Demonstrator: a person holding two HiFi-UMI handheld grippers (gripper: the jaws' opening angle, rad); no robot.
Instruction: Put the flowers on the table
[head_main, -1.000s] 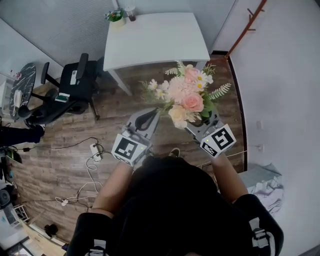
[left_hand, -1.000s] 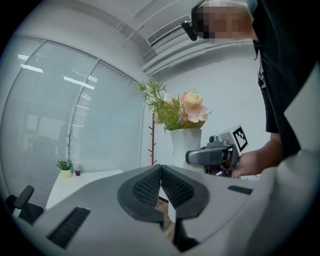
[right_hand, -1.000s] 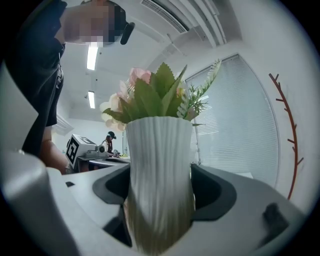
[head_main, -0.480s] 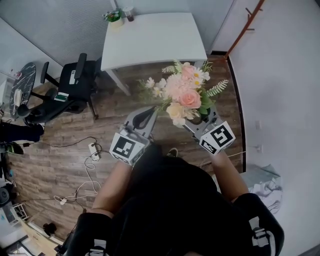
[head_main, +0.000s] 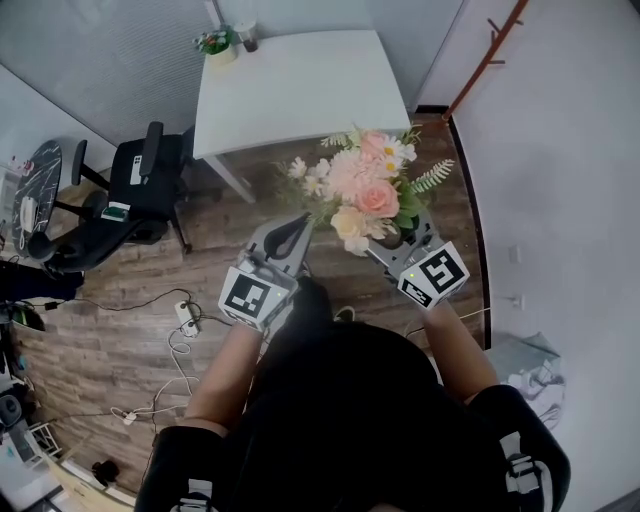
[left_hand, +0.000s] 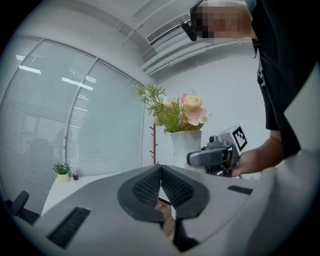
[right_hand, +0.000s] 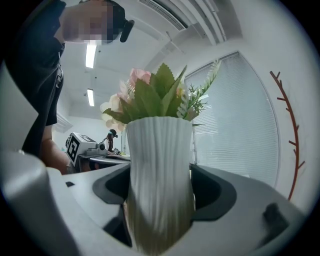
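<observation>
My left gripper (head_main: 288, 236) is held out level over the wood floor (head_main: 130, 330), its jaws pressed together on nothing. Just beside it, the flowers (head_main: 365, 188) are pink and cream roses with daisies and green sprigs. They stand upright in a ribbed white vase (right_hand: 159, 180), in the air near the white table (head_main: 300, 85). My right gripper (head_main: 405, 246) clamps the vase between its jaws, forearm stretched forward.

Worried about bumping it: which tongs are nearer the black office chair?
Left. The left tongs, shut, are right of the chair; the right tongs, gripping the vase, are farther right.
</observation>
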